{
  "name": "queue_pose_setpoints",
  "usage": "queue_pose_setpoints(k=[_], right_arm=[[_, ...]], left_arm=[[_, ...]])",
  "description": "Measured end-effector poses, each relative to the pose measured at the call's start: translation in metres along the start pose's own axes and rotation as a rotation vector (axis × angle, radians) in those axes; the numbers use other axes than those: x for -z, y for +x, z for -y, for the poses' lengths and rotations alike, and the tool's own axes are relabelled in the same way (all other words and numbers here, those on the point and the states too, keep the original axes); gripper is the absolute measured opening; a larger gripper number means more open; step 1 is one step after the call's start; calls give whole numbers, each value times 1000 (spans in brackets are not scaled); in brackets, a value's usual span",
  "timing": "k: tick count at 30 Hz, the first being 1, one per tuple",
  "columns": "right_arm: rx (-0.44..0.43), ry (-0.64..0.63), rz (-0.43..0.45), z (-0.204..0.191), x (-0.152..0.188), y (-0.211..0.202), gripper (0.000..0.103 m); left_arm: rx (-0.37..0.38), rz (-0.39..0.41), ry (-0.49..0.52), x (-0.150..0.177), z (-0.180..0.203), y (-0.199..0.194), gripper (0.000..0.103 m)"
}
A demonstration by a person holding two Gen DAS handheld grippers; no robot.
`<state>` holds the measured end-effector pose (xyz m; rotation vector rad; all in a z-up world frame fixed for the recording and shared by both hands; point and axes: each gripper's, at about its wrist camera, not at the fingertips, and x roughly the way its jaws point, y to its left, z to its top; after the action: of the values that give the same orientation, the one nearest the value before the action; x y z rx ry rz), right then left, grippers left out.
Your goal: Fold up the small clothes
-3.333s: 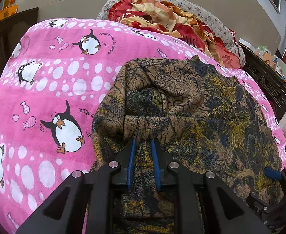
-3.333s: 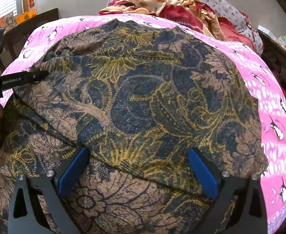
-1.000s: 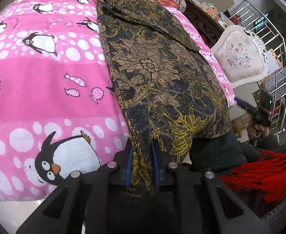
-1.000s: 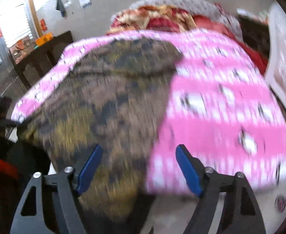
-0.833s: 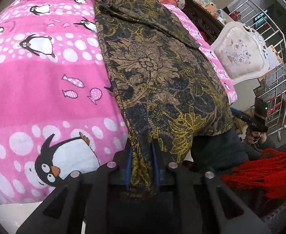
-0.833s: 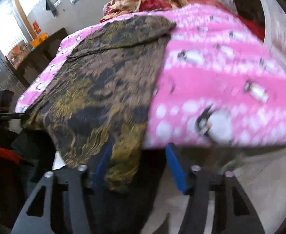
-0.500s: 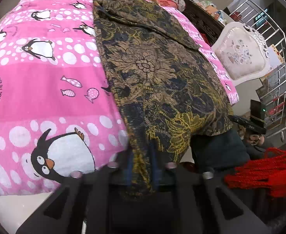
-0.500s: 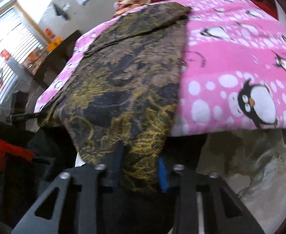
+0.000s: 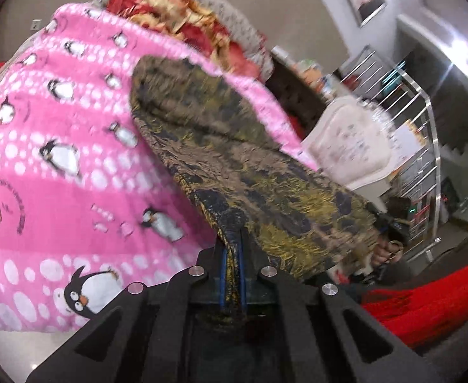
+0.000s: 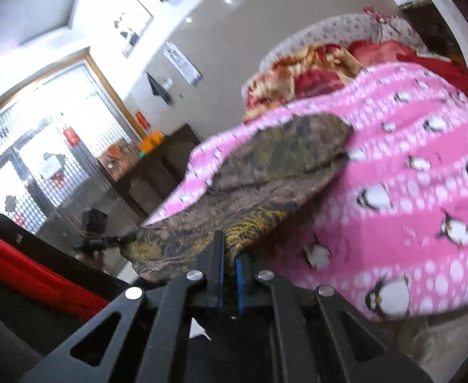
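Observation:
A brown, gold and dark blue patterned garment (image 9: 234, 159) lies lengthwise on a pink penguin blanket (image 9: 58, 159), its near end lifted off the bed. My left gripper (image 9: 232, 252) is shut on one near corner of the garment. My right gripper (image 10: 229, 255) is shut on the other near corner, and the garment (image 10: 265, 172) stretches away from it over the blanket (image 10: 409, 175). The far end of the garment still rests on the bed. Each gripper shows small in the other's view, holding the hem.
A heap of red and gold bedding (image 9: 182, 22) lies at the head of the bed. A white upholstered chair (image 9: 352, 150) and a metal railing (image 9: 419, 159) stand to the right. A dark wooden cabinet (image 10: 157, 172) stands to the left. Red cloth (image 9: 425, 296) is near me.
Both grippers have lifted the near hem off the bed edge and tilted upward. The right gripper, open one second ago, has shut on the hem corner.

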<state>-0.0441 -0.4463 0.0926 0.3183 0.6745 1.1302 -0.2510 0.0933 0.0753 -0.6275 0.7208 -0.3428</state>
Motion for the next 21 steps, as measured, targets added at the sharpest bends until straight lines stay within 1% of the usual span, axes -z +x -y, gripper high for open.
queue_pose_setpoints(k=[3, 6, 9, 10, 12, 14, 15, 17, 21], right_arm=[[-22, -43, -4, -16, -10, -7, 5], [-49, -72, 6, -29, -17, -19, 5], [-65, -99, 31, -43, -28, -37, 5], [-65, -106, 36, -46, -32, -41, 5], [-60, -119, 42, -46, -40, -40, 5], [-41, -105, 50, -36, -46, -33, 5], [-20, -90, 49, -26, -51, -24, 5], [32, -59, 27, -6, -61, -2, 5], [143, -1, -21, 36, -86, 60, 5]], left_arm=[[83, 34, 1, -2, 7, -16, 0], [165, 42, 45, -2, 24, -35, 0], [174, 11, 99, -5, 41, -45, 0], [167, 4, 106, -7, 43, -45, 0], [150, 6, 88, -14, 36, -40, 0], [90, 21, 48, -25, 22, -30, 0], [21, 25, 19, -36, 11, -19, 0], [-68, 13, -7, -52, -4, 2, 0], [-212, -3, 27, -99, -25, 51, 0]])
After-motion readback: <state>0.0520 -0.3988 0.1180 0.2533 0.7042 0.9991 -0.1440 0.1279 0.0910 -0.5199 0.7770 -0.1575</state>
